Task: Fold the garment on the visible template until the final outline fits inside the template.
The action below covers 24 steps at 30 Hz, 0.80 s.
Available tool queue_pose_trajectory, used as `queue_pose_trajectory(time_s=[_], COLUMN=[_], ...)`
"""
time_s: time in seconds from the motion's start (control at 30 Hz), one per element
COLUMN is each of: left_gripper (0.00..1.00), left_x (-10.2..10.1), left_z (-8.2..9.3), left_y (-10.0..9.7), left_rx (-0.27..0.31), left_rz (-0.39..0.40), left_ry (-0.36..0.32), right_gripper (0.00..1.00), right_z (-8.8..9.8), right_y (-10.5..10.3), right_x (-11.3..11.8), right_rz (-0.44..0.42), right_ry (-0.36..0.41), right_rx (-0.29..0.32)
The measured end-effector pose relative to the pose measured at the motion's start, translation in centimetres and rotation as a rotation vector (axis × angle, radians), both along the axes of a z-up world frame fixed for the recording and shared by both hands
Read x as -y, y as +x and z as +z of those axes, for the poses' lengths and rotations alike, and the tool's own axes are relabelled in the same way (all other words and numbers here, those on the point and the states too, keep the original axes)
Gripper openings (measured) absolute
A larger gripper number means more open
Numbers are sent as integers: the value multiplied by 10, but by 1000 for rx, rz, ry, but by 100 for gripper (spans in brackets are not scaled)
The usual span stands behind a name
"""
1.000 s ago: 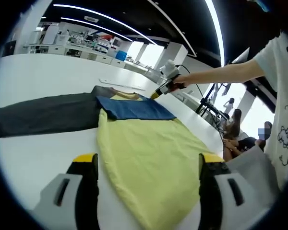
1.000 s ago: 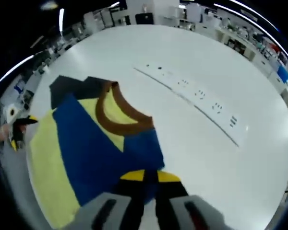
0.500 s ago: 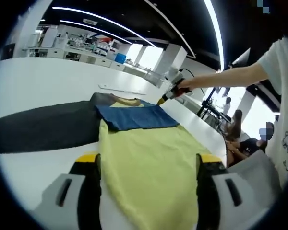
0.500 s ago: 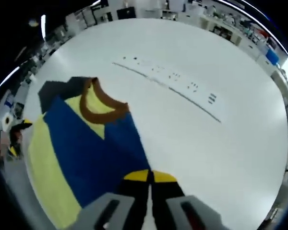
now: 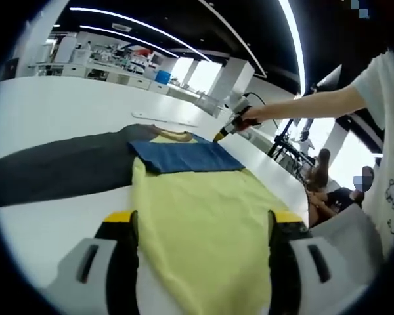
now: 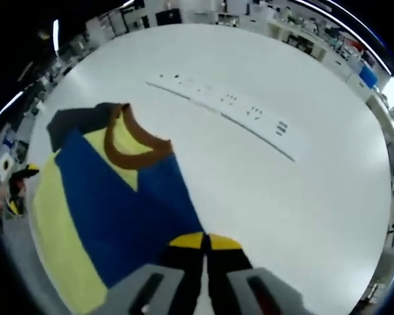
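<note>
Left gripper view: garment (image 5: 197,210) spread flat on white table (image 5: 46,111), filling centre and lower middle of frame. Yellow body, blue band (image 5: 184,157) folded across its far end, brown collar (image 5: 173,136) just beyond the band, dark grey sleeve (image 5: 59,172) stretching off toward left edge. Left gripper (image 5: 201,252) at bottom of frame, jaws set wide apart, one on either side of the yellow cloth, nothing pinched between them. Whether the tips touch the cloth: cannot tell. Right gripper (image 5: 221,134) at upper right of centre, held in a person's hand (image 5: 249,115), tip down at the far right corner of the blue band.

Right gripper view: right gripper (image 6: 204,241) at bottom centre, yellow-tipped jaws pressed together on the edge of the blue band (image 6: 118,210). Collar (image 6: 134,141) at centre left, yellow body (image 6: 56,230) along lower left, dark sleeve (image 6: 75,119) at upper left. Left gripper (image 6: 16,190) small at far left edge. Thin pale strip with dark marks (image 6: 230,108) lying on bare table (image 6: 302,197) toward upper centre, well apart from garment. Template outline not distinguishable.
</note>
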<state>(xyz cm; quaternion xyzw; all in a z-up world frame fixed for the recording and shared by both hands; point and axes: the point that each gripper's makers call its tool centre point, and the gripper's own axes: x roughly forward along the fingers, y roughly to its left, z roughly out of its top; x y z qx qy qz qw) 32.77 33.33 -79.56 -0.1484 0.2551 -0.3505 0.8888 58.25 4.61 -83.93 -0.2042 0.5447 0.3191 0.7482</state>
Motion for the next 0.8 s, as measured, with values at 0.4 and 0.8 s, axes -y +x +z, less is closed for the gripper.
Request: queue_pose_trajectory(time_s=[0.4, 0.8], left_gripper=[78, 78], left_x=[2, 14], left_z=[1, 9], left_y=[-11, -16], left_rx=[-13, -14], left_rz=[12, 0], left_ry=[5, 0], right_gripper=[0, 50], right_z=[2, 8], right_y=[14, 5], right_x=[3, -11], right_rz=[-6, 28], right_ry=[-23, 114], right_rx=[78, 105])
